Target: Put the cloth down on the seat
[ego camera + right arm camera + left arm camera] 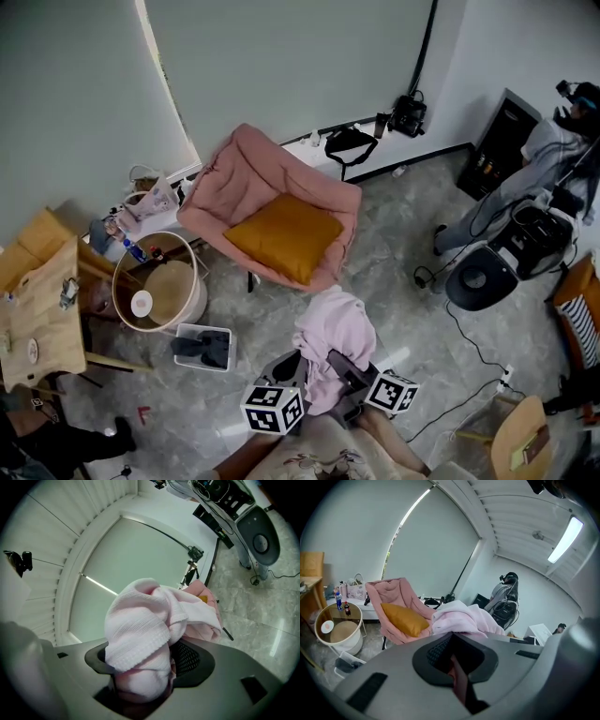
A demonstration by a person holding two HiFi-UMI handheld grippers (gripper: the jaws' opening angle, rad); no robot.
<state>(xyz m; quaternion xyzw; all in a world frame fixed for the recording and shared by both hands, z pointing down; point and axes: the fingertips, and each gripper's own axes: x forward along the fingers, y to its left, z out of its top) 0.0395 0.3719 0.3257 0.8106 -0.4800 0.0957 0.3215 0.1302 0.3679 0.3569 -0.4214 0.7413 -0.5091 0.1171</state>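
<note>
The left tongs (291,368) are held low and close to the body, clenched on a thin fold of the pink cloth (334,328). Just beside them, the right tongs (343,367) grip a thick bunch of it. The cloth hangs over the grey marbled floor (398,239), near the pink chair (230,173) and its mustard cushion (284,234).

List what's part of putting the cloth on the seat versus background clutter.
Job: pink cloth, pink chair, orange cushion, left gripper, right gripper.
Clutter: round side table, wooden table, black bag, white floor bin.
</note>
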